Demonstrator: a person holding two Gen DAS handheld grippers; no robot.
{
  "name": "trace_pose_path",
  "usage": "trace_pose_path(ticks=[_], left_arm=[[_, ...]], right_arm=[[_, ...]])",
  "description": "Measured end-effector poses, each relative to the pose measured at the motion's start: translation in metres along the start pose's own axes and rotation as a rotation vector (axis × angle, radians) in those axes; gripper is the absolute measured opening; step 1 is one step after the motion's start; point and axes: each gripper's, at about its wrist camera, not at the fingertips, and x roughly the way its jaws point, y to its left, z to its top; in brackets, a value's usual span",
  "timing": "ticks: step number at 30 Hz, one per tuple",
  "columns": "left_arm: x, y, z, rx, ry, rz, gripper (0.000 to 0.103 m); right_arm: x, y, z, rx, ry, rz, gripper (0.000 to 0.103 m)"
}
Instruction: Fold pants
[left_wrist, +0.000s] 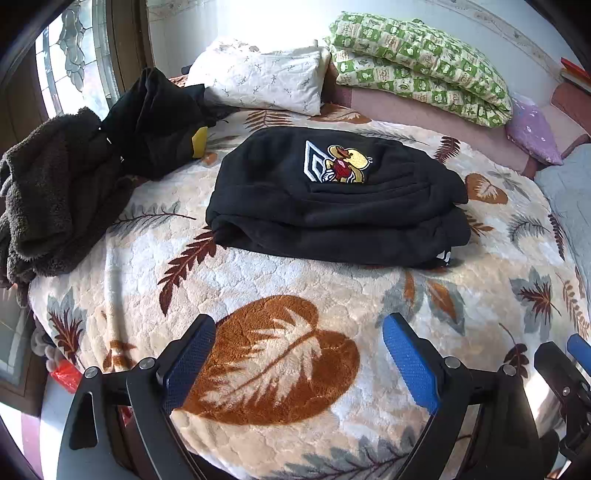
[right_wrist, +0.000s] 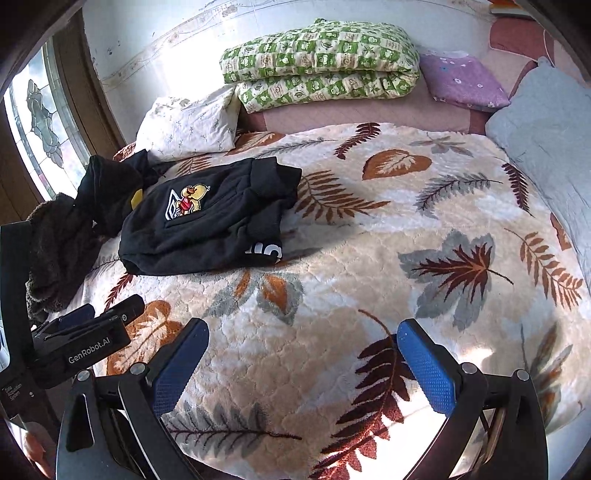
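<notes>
Left gripper (left_wrist: 299, 354), right gripper (right_wrist: 303, 360): jaws gaping wide, holding nothing, hovering over blanket (right_wrist: 369, 258). Pants (left_wrist: 332, 206): lying folded, mid-blanket, well apart from both. Dark clothes (left_wrist: 110, 147): crowding pants' left edge, possibly touching. Risk: nudging stack, slumping loose top layer; snagging neighbouring clothes while reaching.
</notes>
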Motion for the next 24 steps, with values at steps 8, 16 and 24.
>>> trace_pose_path(ticks=[8, 16, 24], left_arm=[[-0.013, -0.011, -0.002, 0.027, -0.025, -0.024, 0.093], [-0.012, -0.012, 0.0, 0.026, -0.01, -0.037, 0.093], [-0.006, -0.016, 0.002, 0.031, 0.011, -0.04, 0.093]], right_arm=[[0.001, -0.002, 0.001, 0.001, 0.001, -0.005, 0.103], [0.003, -0.005, 0.002, 0.01, 0.006, -0.014, 0.103], [0.005, -0.006, 0.002, 0.008, 0.015, -0.015, 0.103]])
